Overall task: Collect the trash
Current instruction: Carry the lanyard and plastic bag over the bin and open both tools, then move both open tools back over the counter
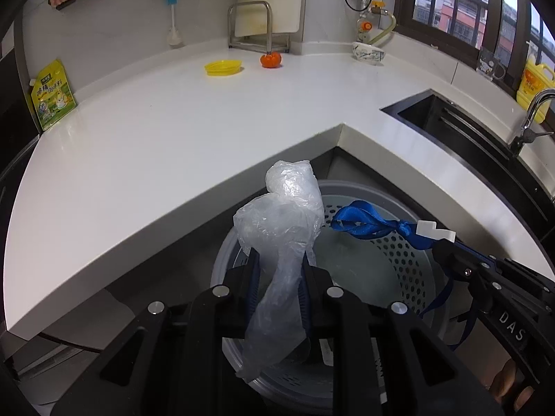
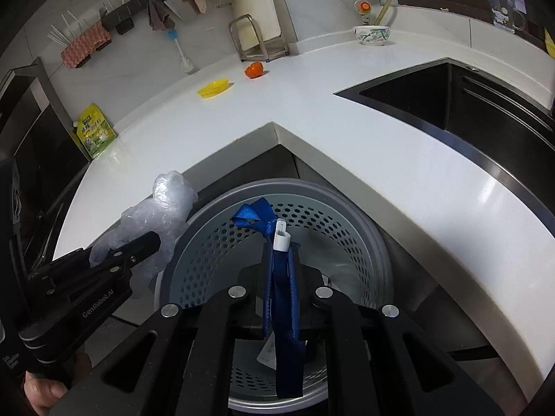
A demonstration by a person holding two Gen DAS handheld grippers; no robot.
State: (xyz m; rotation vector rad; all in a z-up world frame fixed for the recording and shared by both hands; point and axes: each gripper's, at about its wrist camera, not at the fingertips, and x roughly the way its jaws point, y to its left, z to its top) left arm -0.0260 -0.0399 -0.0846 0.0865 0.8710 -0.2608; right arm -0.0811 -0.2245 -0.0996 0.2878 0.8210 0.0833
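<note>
My left gripper [image 1: 279, 260] is shut on a crumpled clear plastic bag [image 1: 284, 222] and holds it over the left rim of a grey perforated bin [image 1: 399, 260] below the counter corner. My right gripper [image 2: 280, 248] is shut on a blue ribbon with a white clip [image 2: 277, 260] and holds it above the bin's [image 2: 347, 228] opening. The ribbon [image 1: 364, 223] and right gripper [image 1: 447, 253] show at the right in the left wrist view. The bag [image 2: 163, 208] and left gripper [image 2: 145, 242] show at the left in the right wrist view.
The white L-shaped counter [image 1: 173, 121] holds a yellow lid [image 1: 223, 67], an orange fruit [image 1: 270, 59], a green pouch [image 1: 52, 95], a bowl [image 1: 369, 53] and a metal rack [image 1: 253, 27]. A black sink [image 2: 451, 104] with a tap [image 1: 530, 118] is at the right.
</note>
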